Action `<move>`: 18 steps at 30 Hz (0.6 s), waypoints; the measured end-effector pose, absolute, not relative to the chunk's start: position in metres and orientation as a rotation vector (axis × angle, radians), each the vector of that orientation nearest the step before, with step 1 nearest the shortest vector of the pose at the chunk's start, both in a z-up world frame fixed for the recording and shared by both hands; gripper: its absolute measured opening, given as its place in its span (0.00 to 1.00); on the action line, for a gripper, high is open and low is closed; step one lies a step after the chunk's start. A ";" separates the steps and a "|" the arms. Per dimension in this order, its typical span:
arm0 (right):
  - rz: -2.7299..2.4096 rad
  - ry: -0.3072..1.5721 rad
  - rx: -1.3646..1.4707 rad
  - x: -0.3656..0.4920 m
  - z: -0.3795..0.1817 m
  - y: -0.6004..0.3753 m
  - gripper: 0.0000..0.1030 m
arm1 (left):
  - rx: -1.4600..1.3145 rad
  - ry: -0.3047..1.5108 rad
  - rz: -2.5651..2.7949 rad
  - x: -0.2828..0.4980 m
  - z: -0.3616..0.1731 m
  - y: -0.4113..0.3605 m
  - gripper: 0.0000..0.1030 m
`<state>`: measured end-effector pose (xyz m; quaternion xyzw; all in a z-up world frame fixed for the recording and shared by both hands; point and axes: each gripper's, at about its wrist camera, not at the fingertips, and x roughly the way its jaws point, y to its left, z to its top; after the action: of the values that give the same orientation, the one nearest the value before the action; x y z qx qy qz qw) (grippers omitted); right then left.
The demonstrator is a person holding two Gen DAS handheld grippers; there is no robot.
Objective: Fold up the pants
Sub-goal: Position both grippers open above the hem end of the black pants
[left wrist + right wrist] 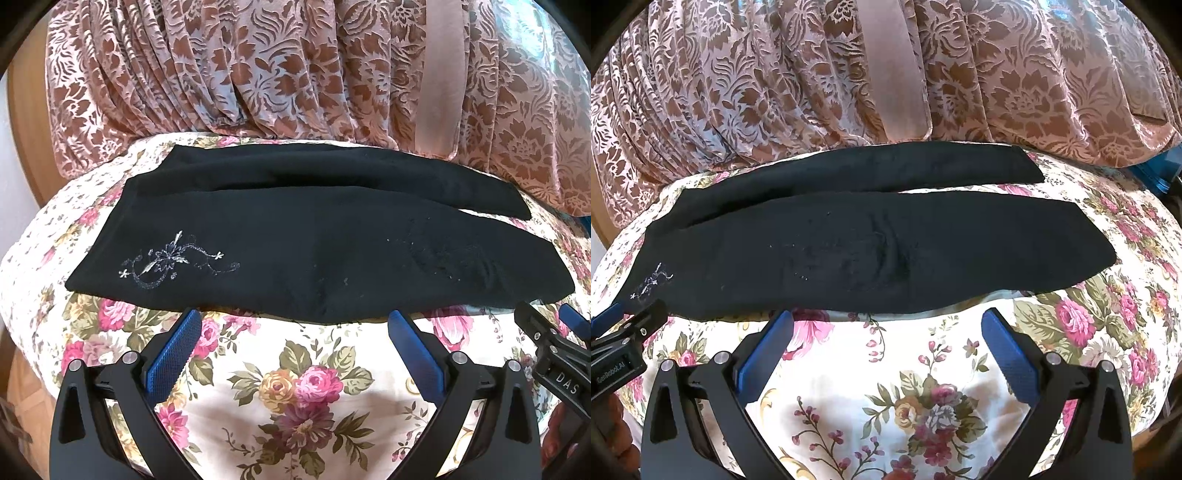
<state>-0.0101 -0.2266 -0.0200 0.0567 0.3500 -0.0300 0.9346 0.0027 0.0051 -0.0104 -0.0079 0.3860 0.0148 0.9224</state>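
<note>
Black pants (295,243) lie flat across a flower-print sheet (295,387), their two legs stretched side by side toward the right. Silver embroidery (173,262) marks the near left part. My left gripper (295,321) is open, its blue pads (173,354) just short of the near hem, nothing between them. In the right wrist view the same pants (886,251) span the frame, and my right gripper (886,321) stands open just before their near edge, empty. Each gripper shows at the edge of the other's view: the right one (554,343), the left one (624,332).
A pink-and-brown patterned curtain (295,66) hangs right behind the pants. The flowered sheet (905,398) covers a rounded surface that drops off at left and right. A blue object (1156,173) sits at the far right, and wooden floor (22,398) shows lower left.
</note>
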 end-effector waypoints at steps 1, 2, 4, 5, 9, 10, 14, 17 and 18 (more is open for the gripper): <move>-0.062 0.715 0.117 -0.010 -0.020 -0.227 0.98 | -0.018 0.794 0.031 0.003 -0.010 0.005 0.97; -0.064 0.714 0.116 -0.010 -0.020 -0.227 0.98 | -0.019 0.793 0.030 0.003 -0.010 0.006 0.97; -0.066 0.710 0.118 -0.010 -0.020 -0.227 0.98 | -0.017 0.795 0.032 0.004 -0.010 0.005 0.97; -0.064 0.711 0.118 -0.010 -0.020 -0.227 0.98 | -0.019 0.795 0.029 0.004 -0.010 0.006 0.97; -0.063 0.712 0.118 -0.008 -0.020 -0.226 0.98 | -0.023 0.801 0.028 0.004 -0.012 0.007 0.97; -0.065 0.714 0.116 -0.007 -0.020 -0.226 0.98 | -0.022 0.803 0.029 0.004 -0.012 0.007 0.97; -0.061 0.706 0.121 -0.013 -0.022 -0.226 0.98 | -0.024 0.806 0.030 0.003 -0.013 0.007 0.97; -0.061 0.707 0.121 -0.013 -0.022 -0.226 0.98 | -0.022 0.806 0.030 0.004 -0.013 0.007 0.97; -0.060 0.709 0.122 -0.013 -0.022 -0.226 0.98 | -0.021 0.807 0.031 0.004 -0.013 0.006 0.97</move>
<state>-0.0125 -0.2262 -0.0223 0.0597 0.3469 -0.0295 0.9355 0.0036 0.0064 -0.0131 -0.0104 0.3928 0.0151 0.9195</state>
